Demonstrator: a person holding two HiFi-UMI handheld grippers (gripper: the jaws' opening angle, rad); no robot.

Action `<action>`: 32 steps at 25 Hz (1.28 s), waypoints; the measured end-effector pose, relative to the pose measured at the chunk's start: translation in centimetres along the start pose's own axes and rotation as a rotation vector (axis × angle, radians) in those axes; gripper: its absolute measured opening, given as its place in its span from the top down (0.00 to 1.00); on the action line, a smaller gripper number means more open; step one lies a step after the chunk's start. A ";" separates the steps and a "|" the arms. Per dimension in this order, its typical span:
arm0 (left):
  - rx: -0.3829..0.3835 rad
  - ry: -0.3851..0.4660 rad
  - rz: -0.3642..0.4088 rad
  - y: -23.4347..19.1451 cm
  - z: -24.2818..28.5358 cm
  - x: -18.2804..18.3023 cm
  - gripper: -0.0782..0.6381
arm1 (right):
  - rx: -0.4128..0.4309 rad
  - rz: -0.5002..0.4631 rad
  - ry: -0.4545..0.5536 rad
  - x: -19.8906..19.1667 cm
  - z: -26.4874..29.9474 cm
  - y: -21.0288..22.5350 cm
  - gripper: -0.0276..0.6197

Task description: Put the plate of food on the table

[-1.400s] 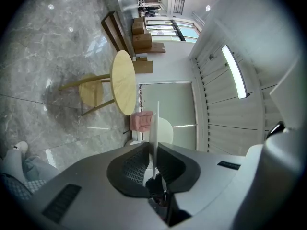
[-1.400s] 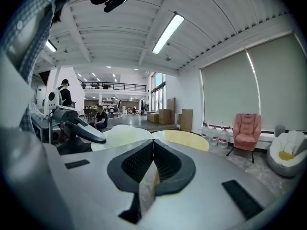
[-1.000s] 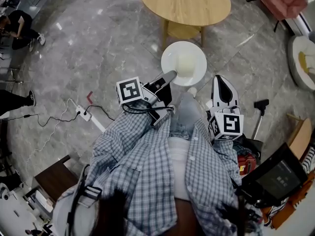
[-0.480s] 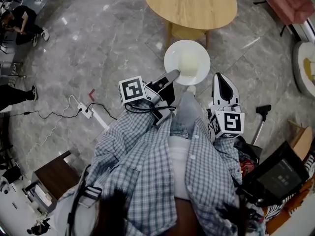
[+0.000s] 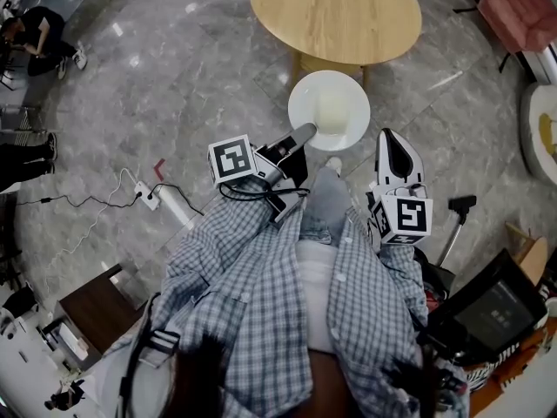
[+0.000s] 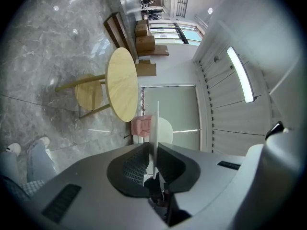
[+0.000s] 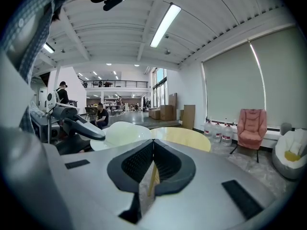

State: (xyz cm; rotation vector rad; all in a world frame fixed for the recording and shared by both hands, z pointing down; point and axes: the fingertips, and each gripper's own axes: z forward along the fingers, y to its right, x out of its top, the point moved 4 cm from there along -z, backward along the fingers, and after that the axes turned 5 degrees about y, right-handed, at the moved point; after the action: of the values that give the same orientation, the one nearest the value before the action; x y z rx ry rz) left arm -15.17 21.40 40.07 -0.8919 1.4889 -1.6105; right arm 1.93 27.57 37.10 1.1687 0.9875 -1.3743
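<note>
2 grippers, left gripper (image 5: pixel 305 131) fingers clamped on white plate (image 5: pixel 350 89) rim, right gripper (image 5: pixel 389 138) fingers together, wooden table (image 5: pixel 335 11) beyond

From here I see grey marble floor (image 5: pixel 174 68) filling most of the head view. At left centre lies a white power strip (image 5: pixel 148 202), with black cables (image 5: pixel 78 220) trailing leftward. A person in black (image 5: pixel 35 42) is at the upper left and a pink armchair (image 5: pixel 518 3) at the upper right. A dark wooden stand (image 5: pixel 96 320) sits lower left, a dark screen (image 5: pixel 492 316) lower right.
</note>
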 end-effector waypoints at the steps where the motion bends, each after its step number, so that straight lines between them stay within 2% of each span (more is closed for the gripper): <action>1: 0.000 0.003 -0.001 0.1 0.4 0.1 0.85 | 0.003 0.000 0.000 0.1 0.3 0.4 0.95; 8: 0.002 0.045 -0.007 1.2 3.9 2.0 0.85 | 0.036 0.001 0.000 1.6 3.6 3.5 0.95; 20: 0.001 0.110 -0.010 1.5 6.1 2.2 0.85 | 0.085 0.004 0.008 1.9 5.3 6.3 0.95; 29: -0.011 0.161 -0.005 1.7 5.6 2.2 0.85 | 0.126 -0.006 0.019 2.0 5.8 6.2 0.95; 32: -0.017 0.188 -0.012 2.0 7.0 2.5 0.85 | 0.149 -0.018 0.022 2.1 6.6 7.7 0.95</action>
State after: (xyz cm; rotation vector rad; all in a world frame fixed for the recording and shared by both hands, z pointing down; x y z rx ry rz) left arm -10.08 15.84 38.67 -0.7768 1.6300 -1.7317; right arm 8.66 19.73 36.49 1.2905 0.9258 -1.4723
